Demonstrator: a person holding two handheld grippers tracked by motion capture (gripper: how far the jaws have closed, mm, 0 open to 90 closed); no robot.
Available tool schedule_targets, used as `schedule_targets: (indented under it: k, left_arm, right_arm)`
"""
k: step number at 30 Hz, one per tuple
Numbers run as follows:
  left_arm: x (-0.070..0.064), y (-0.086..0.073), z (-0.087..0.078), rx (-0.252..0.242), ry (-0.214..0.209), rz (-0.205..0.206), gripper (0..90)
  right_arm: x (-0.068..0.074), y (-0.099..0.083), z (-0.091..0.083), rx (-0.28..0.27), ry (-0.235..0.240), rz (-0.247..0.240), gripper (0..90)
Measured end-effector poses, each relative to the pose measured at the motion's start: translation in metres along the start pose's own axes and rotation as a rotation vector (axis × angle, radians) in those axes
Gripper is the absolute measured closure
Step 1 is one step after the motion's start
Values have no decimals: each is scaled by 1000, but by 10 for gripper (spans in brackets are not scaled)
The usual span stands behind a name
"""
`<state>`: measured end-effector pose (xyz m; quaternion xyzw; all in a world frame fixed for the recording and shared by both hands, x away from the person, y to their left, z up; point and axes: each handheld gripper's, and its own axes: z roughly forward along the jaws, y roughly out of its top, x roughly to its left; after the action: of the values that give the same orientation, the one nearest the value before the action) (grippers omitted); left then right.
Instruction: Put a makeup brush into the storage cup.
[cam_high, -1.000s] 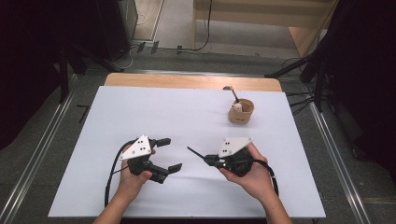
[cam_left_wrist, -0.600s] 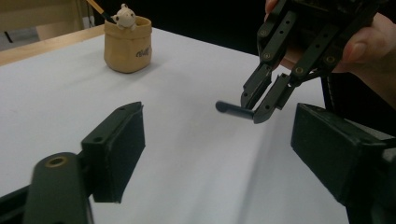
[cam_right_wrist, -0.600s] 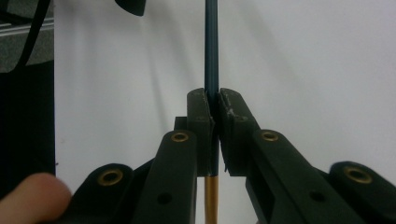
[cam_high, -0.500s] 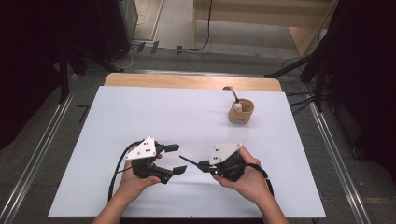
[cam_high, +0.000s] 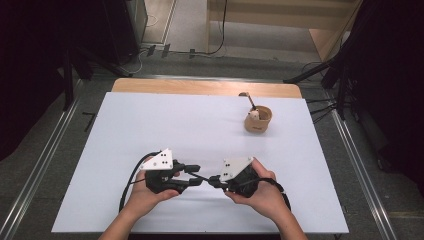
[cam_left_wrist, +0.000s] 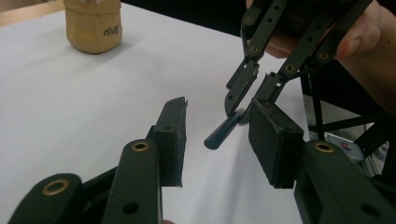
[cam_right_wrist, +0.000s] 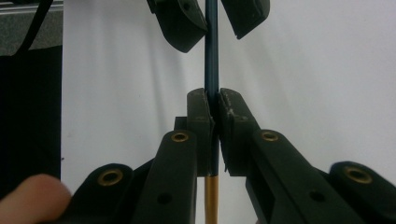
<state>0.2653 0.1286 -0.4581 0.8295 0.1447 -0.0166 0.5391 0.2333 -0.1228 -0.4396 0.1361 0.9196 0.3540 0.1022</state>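
The thin dark blue stick with a gold end (cam_right_wrist: 211, 60) looks light, stiff and slippery. Your right claw (cam_right_wrist: 212, 112) pinches it mid-shaft; your left claw (cam_left_wrist: 217, 140), spread open, should close squarely around its free tip.

Bright, even overhead light on the white table (cam_high: 150, 130), dark surroundings; close jaws in both gripper views slightly blurred
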Motion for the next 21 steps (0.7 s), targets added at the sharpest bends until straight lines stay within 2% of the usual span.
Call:
schedule_targets:
  k: [4, 12, 21]
  left_arm:
    - [2, -1, 1, 27, -28, -2, 628]
    - [5, -1, 2, 39, -81, -21, 725]
    - [8, -1, 4, 52, -107, -39, 764]
  right_arm:
    - [1, 1, 0, 2, 0, -8, 848]
    - [2, 1, 1, 9, 4, -27, 848]
    - [2, 0, 1, 14, 11, -42, 848]
